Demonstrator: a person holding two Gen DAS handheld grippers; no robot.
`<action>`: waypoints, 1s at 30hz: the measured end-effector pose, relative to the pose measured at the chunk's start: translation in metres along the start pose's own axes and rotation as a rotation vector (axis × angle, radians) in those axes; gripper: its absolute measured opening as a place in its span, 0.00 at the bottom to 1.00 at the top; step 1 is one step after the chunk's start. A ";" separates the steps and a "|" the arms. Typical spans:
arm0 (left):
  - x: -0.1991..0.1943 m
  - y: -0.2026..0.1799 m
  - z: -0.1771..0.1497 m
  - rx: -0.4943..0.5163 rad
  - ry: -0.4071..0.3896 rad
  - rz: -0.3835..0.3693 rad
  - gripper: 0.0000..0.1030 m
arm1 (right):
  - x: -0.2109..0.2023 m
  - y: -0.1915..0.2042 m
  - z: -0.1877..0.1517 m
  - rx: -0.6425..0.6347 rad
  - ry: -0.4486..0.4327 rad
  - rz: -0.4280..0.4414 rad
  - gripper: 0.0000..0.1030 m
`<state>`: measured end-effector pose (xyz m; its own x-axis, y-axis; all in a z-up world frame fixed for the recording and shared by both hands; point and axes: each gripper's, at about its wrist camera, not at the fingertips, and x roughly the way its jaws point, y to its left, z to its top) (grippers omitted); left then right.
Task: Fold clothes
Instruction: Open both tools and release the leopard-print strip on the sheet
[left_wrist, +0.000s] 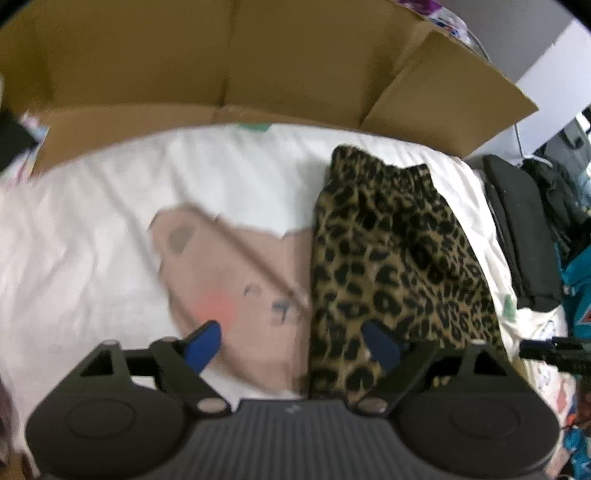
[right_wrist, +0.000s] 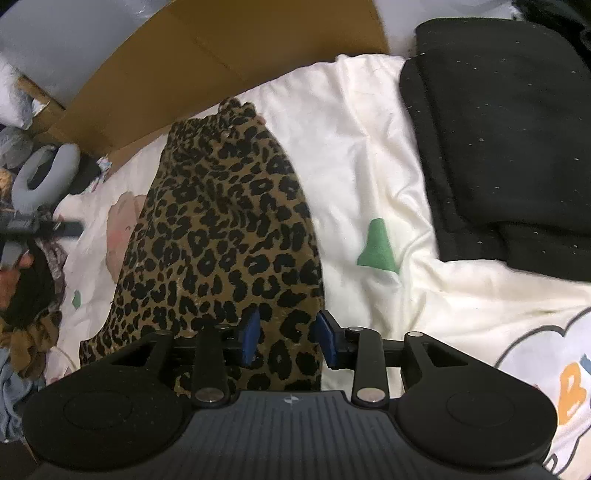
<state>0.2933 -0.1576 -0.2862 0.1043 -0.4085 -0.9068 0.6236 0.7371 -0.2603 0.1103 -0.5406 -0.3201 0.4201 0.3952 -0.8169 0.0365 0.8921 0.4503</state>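
A leopard-print garment lies lengthwise on the white printed bedsheet, its elastic waistband at the far end. It also shows in the right wrist view. My left gripper is open wide and empty, hovering over the garment's left edge near its close end. My right gripper is partly open just above the near end of the garment; its blue pads stand either side of the cloth without clamping it.
A large cardboard box stands along the far edge of the bed. A folded black garment lies at the right. A grey neck pillow and loose clothes lie off the left side.
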 end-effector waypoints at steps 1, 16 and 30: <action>-0.003 0.006 -0.008 -0.015 0.003 -0.010 0.91 | -0.003 0.000 0.000 -0.006 -0.010 -0.008 0.47; -0.044 0.055 -0.101 -0.130 -0.008 -0.096 0.91 | -0.023 0.019 0.016 -0.042 0.045 -0.151 0.86; -0.032 0.080 -0.154 -0.231 0.038 -0.204 0.67 | -0.027 0.018 0.007 0.040 0.121 -0.063 0.82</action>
<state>0.2205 -0.0033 -0.3293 -0.0369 -0.5432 -0.8388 0.4356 0.7467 -0.5027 0.1056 -0.5366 -0.2875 0.3039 0.3643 -0.8803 0.0961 0.9076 0.4088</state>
